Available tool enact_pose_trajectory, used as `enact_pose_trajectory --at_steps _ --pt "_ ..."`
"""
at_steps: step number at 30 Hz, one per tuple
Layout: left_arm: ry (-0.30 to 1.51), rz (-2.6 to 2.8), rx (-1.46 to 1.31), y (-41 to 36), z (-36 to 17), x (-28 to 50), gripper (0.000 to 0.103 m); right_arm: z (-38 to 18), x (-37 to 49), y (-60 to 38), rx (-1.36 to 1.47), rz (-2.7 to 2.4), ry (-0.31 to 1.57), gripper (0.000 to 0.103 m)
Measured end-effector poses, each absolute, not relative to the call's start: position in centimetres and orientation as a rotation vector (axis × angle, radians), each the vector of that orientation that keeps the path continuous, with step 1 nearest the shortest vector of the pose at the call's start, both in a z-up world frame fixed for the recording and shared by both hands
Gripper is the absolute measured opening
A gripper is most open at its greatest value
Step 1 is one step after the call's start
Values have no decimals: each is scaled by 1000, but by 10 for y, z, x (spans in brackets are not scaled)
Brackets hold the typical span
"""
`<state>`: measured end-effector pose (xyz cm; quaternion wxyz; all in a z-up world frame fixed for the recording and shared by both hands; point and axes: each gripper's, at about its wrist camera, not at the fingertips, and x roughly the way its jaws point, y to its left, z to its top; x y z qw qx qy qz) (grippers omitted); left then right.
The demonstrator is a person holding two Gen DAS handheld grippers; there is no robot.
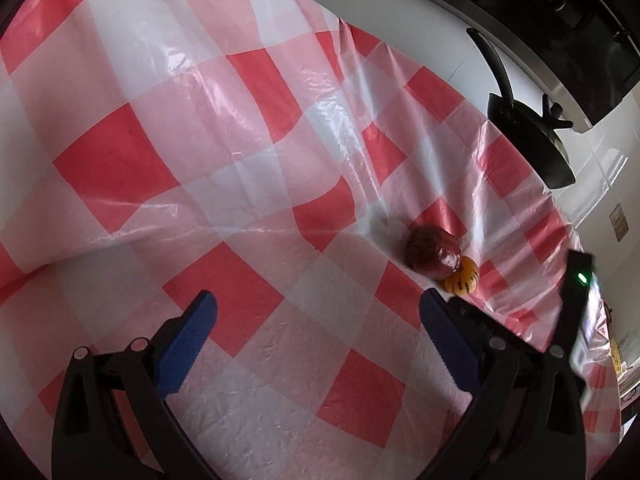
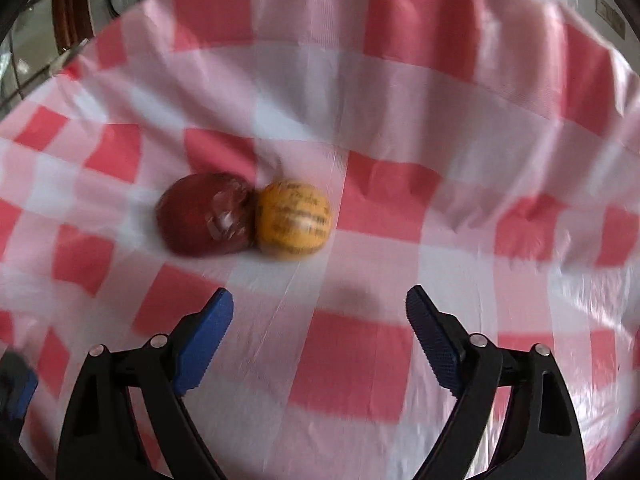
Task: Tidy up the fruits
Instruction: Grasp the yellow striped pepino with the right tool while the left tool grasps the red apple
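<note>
We are working over a table spread with a glossy red-and-white checked cloth (image 2: 360, 352), a dark pan (image 1: 532, 140) sitting on the white counter beyond its edge. The two fruits, a dark red one (image 2: 200, 216) and a striped orange one (image 2: 294, 220), lie touching each other on the cloth. Our right gripper (image 2: 320, 320) hangs near them with jaws wide and empty, and our left gripper (image 1: 316, 320) is equally spread and empty, so we judge the organizing barely begun; no container shows.
</note>
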<state>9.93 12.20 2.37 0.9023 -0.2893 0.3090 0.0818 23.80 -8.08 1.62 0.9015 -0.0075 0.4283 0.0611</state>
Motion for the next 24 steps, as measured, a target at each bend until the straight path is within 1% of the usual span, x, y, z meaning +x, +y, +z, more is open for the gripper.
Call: enact_pose_trajectory --at_steps 6,8,9,10,11,12,15,22,24 --pt "641 170 -606 123 23 100 101 11 269 -70 -10 117 907 75" --pt "641 170 -605 123 23 100 101 8 276 -70 12 113 917 65" --pt "640 170 -604 123 23 100 101 7 277 -71 19 108 918 65" --pt "640 170 -604 123 23 100 101 8 279 -71 23 108 913 60" --pt "640 171 -606 123 23 100 101 8 279 -71 31 124 904 48" --pt "640 170 -607 123 23 101 101 9 277 -72 39 144 894 45" --pt "644 166 -608 123 23 102 101 12 253 -87 108 150 856 45" --pt "644 163 -593 120 23 103 101 13 153 -173 311 115 789 45" --pt "643 159 -584 119 24 103 101 15 133 -193 317 65 757 45"
